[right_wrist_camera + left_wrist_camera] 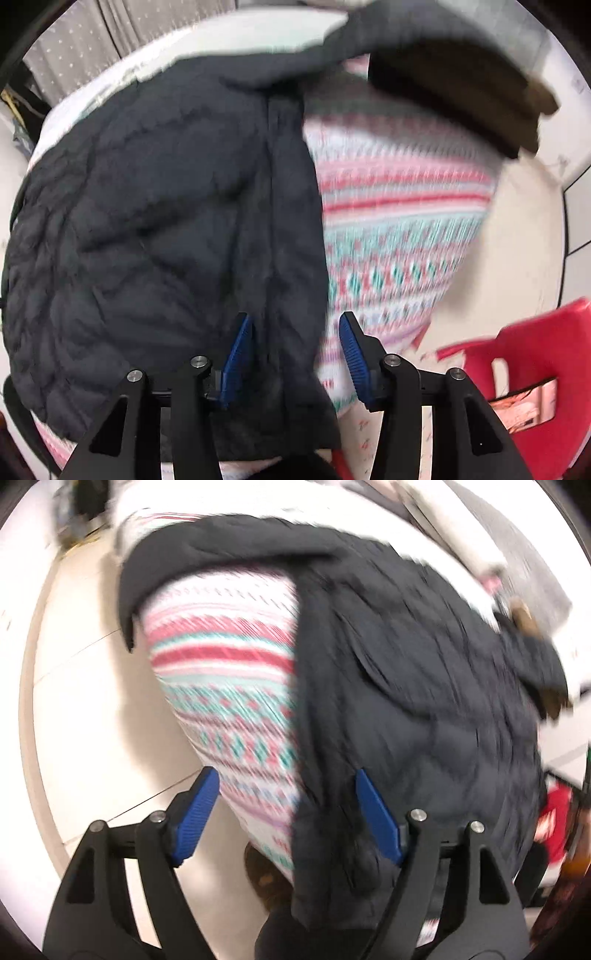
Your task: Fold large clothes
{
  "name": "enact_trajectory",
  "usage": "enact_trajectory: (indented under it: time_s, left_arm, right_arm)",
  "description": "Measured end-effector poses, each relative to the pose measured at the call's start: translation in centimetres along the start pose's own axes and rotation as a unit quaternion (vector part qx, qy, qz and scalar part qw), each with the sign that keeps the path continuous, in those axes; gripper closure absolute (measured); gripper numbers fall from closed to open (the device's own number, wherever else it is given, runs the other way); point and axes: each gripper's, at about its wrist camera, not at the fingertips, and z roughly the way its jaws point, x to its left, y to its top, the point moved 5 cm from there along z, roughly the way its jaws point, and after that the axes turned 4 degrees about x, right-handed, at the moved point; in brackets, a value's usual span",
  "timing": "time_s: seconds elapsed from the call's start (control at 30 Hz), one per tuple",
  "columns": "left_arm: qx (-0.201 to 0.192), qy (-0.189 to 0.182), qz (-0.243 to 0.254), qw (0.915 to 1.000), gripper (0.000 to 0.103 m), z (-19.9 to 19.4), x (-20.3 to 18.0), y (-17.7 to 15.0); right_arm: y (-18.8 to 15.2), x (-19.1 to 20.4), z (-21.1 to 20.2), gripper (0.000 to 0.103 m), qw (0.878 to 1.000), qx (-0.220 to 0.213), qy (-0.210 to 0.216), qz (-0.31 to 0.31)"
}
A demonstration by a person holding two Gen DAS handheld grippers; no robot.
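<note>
1. Pale floor tiles [85, 686] surround a bed-like surface covered by a patterned cloth with red, teal and white bands [225, 686]; both views are blurred.
2. Grey dotted curtains [74, 48] hang behind the far edge in the right wrist view, and a red plastic chair [532, 354] stands on the floor at the lower right.
3. A large black quilted padded jacket [424, 686] lies spread on the patterned cloth, its front edge running down the middle of each view, with one dark sleeve [207, 554] reaching across the far side.
4. A brown fur-like trim [524, 103] shows at the jacket's far end in the right wrist view.
5. The left gripper [286, 812], black with blue ribbed pads, hangs over the jacket's near edge where it meets the cloth; its jaws stand wide apart and grip nothing.
6. The right gripper [295, 358] hangs over the same jacket's front edge, jaws parted about halfway, fabric lying below the gap but not pinched by either pad.
</note>
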Motion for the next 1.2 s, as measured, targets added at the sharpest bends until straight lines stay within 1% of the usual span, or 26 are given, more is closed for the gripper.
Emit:
enact_trajectory:
  time_s: [0.07,0.1,0.17,0.23,0.27,0.37,0.4,0.43,0.47,0.5,0.53,0.57,0.63,0.67,0.77,0.8,0.83,0.87,0.9,0.93,0.97,1.0,1.03,1.1,1.2]
  left_arm:
    - [-0.021,-0.004,-0.036,0.9991,0.025,-0.2,1.6,1.5]
    - [-0.033,-0.012,-0.057,0.9978,0.024,-0.1,2.3,2.6]
    - [-0.05,-0.051,-0.101,0.9923,0.024,0.3,3.9,4.4]
    - [-0.062,-0.097,-0.143,0.983,0.024,1.2,5.1,6.1]
    - [-0.065,-0.111,-0.164,0.9781,0.024,1.8,5.7,6.9]
    - [-0.076,-0.133,-0.211,0.9654,0.024,3.4,6.9,8.8]
    - [-0.079,-0.139,-0.233,0.9594,0.024,4.1,7.4,9.5]
    - [-0.08,-0.141,-0.253,0.9539,0.024,4.9,8.0,10.2]
    - [-0.084,-0.14,-0.265,0.9503,0.023,5.3,8.4,10.5]
    - [-0.095,-0.132,-0.282,0.9454,0.023,5.7,9.1,11.1]
    - [-0.104,-0.126,-0.292,0.9423,0.023,5.8,9.8,11.5]
    - [-0.109,-0.122,-0.3,0.9397,0.023,5.9,10.3,11.8]
    - [-0.117,-0.109,-0.328,0.931,0.023,6.8,11.7,12.7]
    - [-0.121,-0.106,-0.342,0.9258,0.023,7.1,12.5,13.0]
    - [-0.14,-0.112,-0.386,0.9051,0.023,7.7,14.8,13.5]
    - [-0.148,-0.119,-0.403,0.8953,0.026,7.7,15.6,13.7]
    - [-0.155,-0.122,-0.419,0.8864,0.035,7.7,16.3,13.9]
    - [-0.16,-0.121,-0.427,0.8819,0.042,7.7,16.6,14.0]
    - [-0.17,-0.118,-0.436,0.8758,0.057,7.4,17.0,14.2]
    - [-0.176,-0.113,-0.438,0.8742,0.076,6.9,17.0,14.5]
    - [-0.183,-0.104,-0.434,0.8758,0.085,6.3,16.9,14.8]
    - [-0.192,-0.093,-0.425,0.8798,0.091,5.3,16.7,15.4]
    - [-0.202,-0.083,-0.415,0.8831,0.092,4.5,16.4,15.7]
    - [-0.237,-0.05,-0.375,0.8947,0.094,1.5,14.8,16.5]
    - [-0.274,-0.022,-0.306,0.9117,0.094,-2.0,10.8,18.1]
  right_arm:
    - [1.9,0.9,-1.1,0.043,1.0,-0.023,0.01,0.001]
    - [2.6,1.3,-1.5,0.041,0.999,-0.029,0.017,0.001]
    - [4.4,3.1,-2.0,0.04,0.998,-0.045,0.037,-0.004]
    - [6.0,4.9,-2.2,0.039,0.997,-0.053,0.053,-0.007]
    - [6.8,5.8,-2.1,0.039,0.997,-0.056,0.06,-0.009]
    - [8.4,8.0,-1.7,0.039,0.994,-0.066,0.083,-0.018]
    - [9.4,9.3,-1.5,0.039,0.993,-0.069,0.092,-0.024]
    - [9.7,10.2,-1.2,0.039,0.992,-0.072,0.098,-0.029]
    - [10.5,11.3,-0.9,0.039,0.991,-0.074,0.104,-0.036]
    - [10.6,11.8,-0.9,0.038,0.99,-0.075,0.108,-0.04]
    - [11.1,12.9,-0.4,0.038,0.989,-0.076,0.114,-0.046]
    - [11.6,13.6,0.1,0.038,0.989,-0.075,0.119,-0.05]
    - [12.3,14.8,1.0,0.038,0.988,-0.072,0.124,-0.054]
    - [12.6,15.3,1.4,0.038,0.988,-0.07,0.127,-0.056]
    - [13.4,16.2,3.0,0.038,0.988,-0.058,0.134,-0.057]
    - [13.6,16.3,3.6,0.038,0.988,-0.055,0.134,-0.055]
    - [13.2,16.0,3.3,0.038,0.988,-0.054,0.133,-0.053]
    - [13.1,15.7,3.6,0.038,0.989,-0.052,0.13,-0.05]
    - [13.2,15.5,3.9,0.038,0.989,-0.051,0.128,-0.047]
    - [13.3,15.1,4.2,0.038,0.99,-0.051,0.125,-0.04]
    - [13.3,14.7,4.5,0.038,0.991,-0.05,0.122,-0.035]
    - [13.3,14.4,4.7,0.038,0.991,-0.05,0.118,-0.031]
    - [13.3,13.9,5.0,0.038,0.992,-0.05,0.114,-0.025]
    - [13.1,13.1,5.4,0.038,0.992,-0.048,0.113,-0.015]
    - [13.0,12.1,5.7,0.038,0.992,-0.045,0.116,0.0]
